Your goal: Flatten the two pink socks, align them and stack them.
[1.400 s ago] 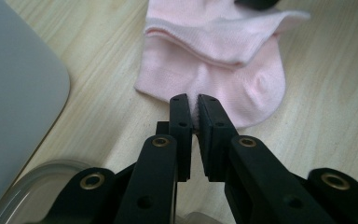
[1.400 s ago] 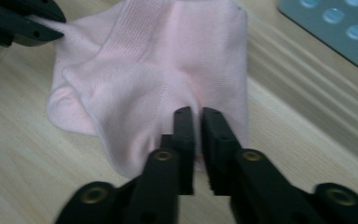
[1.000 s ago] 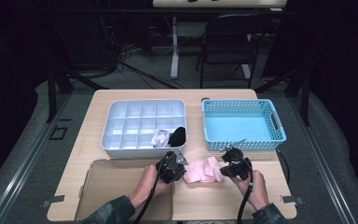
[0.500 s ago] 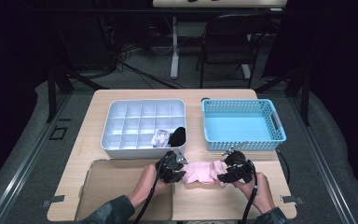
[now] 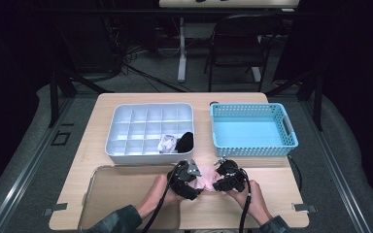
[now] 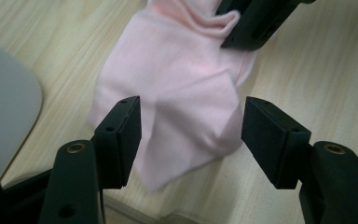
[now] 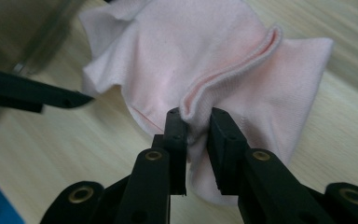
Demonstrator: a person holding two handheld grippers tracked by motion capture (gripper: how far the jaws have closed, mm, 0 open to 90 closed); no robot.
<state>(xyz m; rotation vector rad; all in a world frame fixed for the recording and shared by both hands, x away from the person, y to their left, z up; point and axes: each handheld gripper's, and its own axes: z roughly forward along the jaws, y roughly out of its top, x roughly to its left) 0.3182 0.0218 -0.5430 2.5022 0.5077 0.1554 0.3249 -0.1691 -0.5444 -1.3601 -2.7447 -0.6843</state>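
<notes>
The pink sock (image 5: 205, 178) lies on the wooden table (image 5: 272, 208) at its near edge, at six o'clock from the grey divided organiser (image 5: 126, 127). From above, both tools cover much of it. The left gripper (image 6: 191, 135) has just been opening, its jaws spread astride the sock's end. The right gripper (image 7: 196, 140) has just been closing and pinches the ribbed cuff.

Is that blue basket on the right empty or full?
Empty. The high view shows the blue basket's bare floor, with nothing lying inside its walls.
</notes>
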